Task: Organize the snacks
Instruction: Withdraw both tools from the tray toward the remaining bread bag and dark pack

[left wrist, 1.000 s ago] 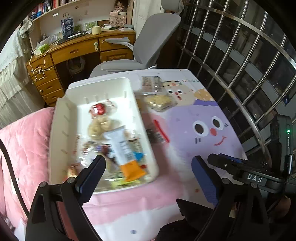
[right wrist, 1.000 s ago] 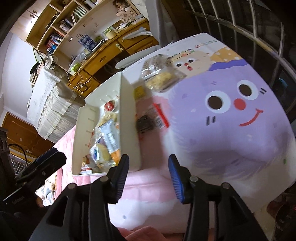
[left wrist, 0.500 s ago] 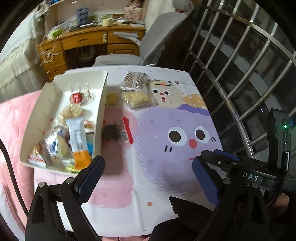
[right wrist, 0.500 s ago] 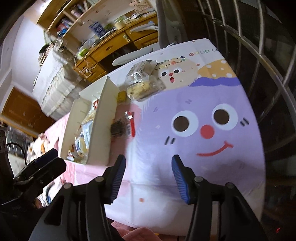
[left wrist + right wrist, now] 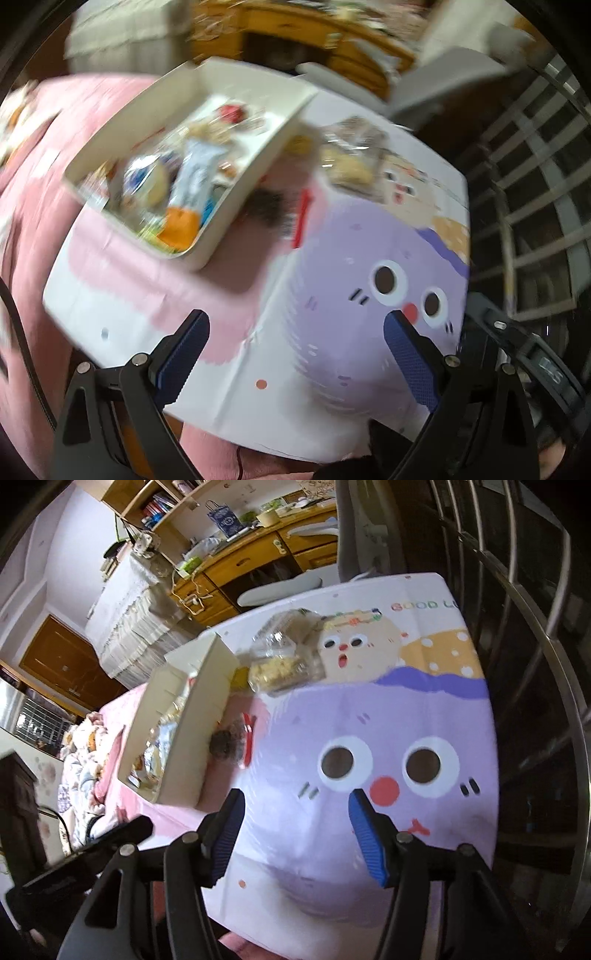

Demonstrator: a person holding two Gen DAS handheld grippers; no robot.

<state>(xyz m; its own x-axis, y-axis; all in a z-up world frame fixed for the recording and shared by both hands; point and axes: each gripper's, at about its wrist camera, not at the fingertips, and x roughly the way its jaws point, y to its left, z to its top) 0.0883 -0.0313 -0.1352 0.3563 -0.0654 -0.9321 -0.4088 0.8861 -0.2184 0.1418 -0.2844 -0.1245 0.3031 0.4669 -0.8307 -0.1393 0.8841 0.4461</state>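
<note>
A cream bin (image 5: 258, 166) (image 5: 207, 716) holding several snack packs stands on the left of the table. Beside it lie a dark snack with a red strip (image 5: 273, 214) (image 5: 232, 742), a small yellow pack (image 5: 299, 144) (image 5: 240, 675) and clear bags of yellow snacks (image 5: 347, 162) (image 5: 280, 668). My left gripper (image 5: 295, 332) is open and empty above the table's near edge. My right gripper (image 5: 295, 805) is open and empty over the purple cartoon cloth (image 5: 388, 738), right of the bin.
A metal window grille (image 5: 535, 664) runs along the right side. A grey chair (image 5: 354, 528) and a wooden desk (image 5: 240, 557) stand beyond the table. A pink bedspread (image 5: 33, 229) lies to the left. The left wrist view is motion-blurred.
Both grippers have swung rightward away from the bin toward the purple cloth. The right gripper's jaws have opened wider. The left stays open. The snacks have not moved.
</note>
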